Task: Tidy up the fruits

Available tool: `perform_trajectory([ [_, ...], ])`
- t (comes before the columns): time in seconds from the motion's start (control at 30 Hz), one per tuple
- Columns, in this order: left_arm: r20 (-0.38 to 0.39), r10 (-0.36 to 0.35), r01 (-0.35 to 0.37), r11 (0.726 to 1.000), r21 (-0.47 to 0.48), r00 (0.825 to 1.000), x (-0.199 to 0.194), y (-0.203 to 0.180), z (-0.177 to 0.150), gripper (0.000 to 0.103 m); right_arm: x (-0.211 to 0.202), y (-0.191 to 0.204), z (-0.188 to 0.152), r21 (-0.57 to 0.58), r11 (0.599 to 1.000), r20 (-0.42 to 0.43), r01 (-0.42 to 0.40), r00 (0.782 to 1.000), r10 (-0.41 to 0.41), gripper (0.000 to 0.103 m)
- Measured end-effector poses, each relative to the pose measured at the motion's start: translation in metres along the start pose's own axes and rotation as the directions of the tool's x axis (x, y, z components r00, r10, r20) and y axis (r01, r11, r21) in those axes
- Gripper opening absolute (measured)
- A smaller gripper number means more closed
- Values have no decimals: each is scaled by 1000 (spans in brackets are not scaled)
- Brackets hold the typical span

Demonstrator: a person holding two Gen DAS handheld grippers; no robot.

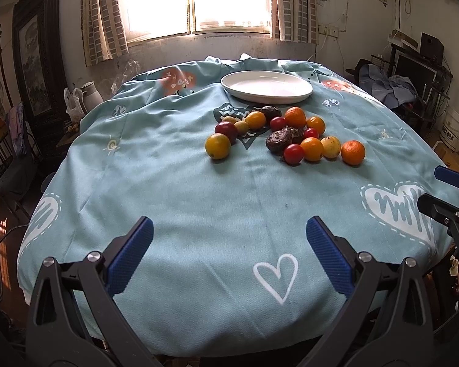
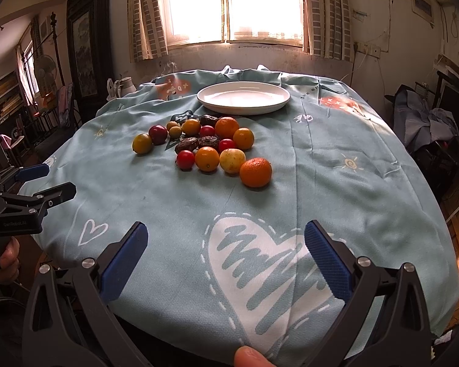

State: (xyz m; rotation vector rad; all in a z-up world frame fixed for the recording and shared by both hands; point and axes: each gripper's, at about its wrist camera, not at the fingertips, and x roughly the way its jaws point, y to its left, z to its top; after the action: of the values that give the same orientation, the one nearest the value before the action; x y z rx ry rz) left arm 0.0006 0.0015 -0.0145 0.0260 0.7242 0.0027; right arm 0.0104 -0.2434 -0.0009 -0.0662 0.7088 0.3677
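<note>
Gaping empty: both grippers' jaws.

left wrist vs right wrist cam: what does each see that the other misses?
Left wrist only: the white bucket on the floor at the far right.
Right wrist only: a fingertip at the bottom edge, a standing fan and a hand gripping the left gripper's handle.
Both: the empty white plate, the loose fruit pile in front of it, the blue tablecloth, and both grippers open, left gripper, right gripper.

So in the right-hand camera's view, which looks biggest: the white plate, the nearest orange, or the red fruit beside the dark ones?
1. White plate
2. Nearest orange
3. Red fruit
</note>
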Motion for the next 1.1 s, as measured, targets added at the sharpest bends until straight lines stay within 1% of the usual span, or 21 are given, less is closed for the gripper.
perform_trajectory([
  [0.27,-22,0,0,1000,0,1000,8,2,3,101,6,0,-2,7,1000,-18,1,1000,-1,102],
  [0.53,-33,-6,6,1000,11,999,19,3,10,101,22,-6,11,-3,1000,-38,5,999,-6,102],
  [0.7,-42,-8,9,1000,15,999,36,7,17,101,42,-14,23,-6,1000,-55,1,998,-1,102],
  [0.87,-55,-28,29,1000,11,998,55,14,24,101,76,-29,41,6,1000,-90,14,996,-14,101],
  [0.93,-58,-39,39,999,14,998,61,16,25,101,91,-32,47,-10,1000,-115,2,993,-3,91],
  [0.97,-58,-46,47,999,16,997,63,16,25,101,98,-33,49,-19,1000,-133,-6,991,3,82],
  [1.0,-55,-53,54,998,17,997,64,17,25,101,105,-34,51,-26,1000,-148,-13,989,9,80],
  [1.1,-55,-68,69,997,26,996,69,20,26,101,123,-39,54,-45,999,-187,-3,982,-5,80],
])
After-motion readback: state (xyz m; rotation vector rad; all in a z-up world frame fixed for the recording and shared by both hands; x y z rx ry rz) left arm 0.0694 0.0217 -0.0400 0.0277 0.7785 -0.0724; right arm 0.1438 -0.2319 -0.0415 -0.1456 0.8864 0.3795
